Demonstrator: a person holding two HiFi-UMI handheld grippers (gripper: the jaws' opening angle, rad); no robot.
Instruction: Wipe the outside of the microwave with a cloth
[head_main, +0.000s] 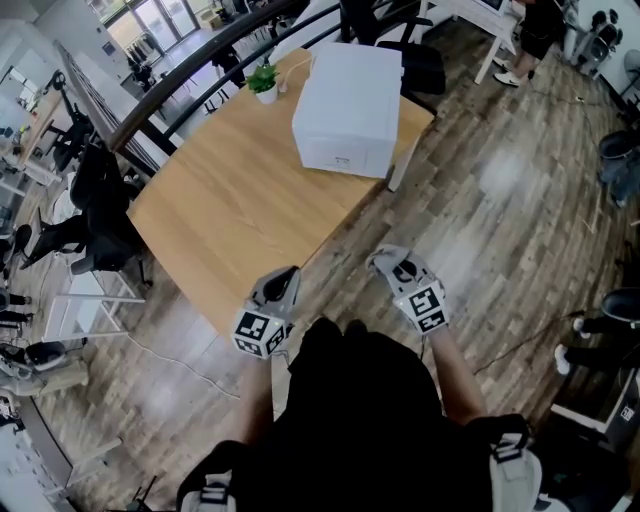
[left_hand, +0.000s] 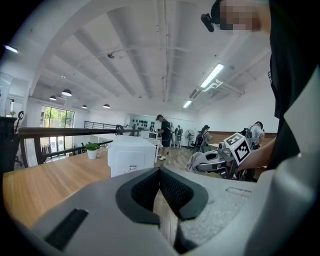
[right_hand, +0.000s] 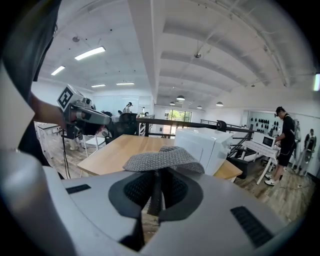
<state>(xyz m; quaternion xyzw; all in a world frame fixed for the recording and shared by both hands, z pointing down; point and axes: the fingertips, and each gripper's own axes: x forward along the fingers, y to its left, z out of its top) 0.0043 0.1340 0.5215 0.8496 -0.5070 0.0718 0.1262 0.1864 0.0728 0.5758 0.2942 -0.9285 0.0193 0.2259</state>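
Microwave: the white microwave (head_main: 345, 95) was set at the far end of the wooden table (head_main: 220, 200), door side turned towards the person, well apart from both grippers.
Cloth: a grey knitted cloth (right_hand: 162, 159) was pinched between the jaws of the right gripper (right_hand: 156, 187), its free part folded over the tips. It was judged to be carried this way so that a broad face could be pressed on the casing.
Left gripper: the left gripper (left_hand: 160, 172) was held with its jaws brought together on nothing, probably kept free for steadying.
Stance: both grippers were held low and close to the body, near the table's front corner, so no wiping could be done from there.
Progress: the casing was not yet touched. An approach to the microwave was judged to be needed first.
Hazard: a small potted plant (head_main: 264, 80) stood just beside the microwave and could be knocked.
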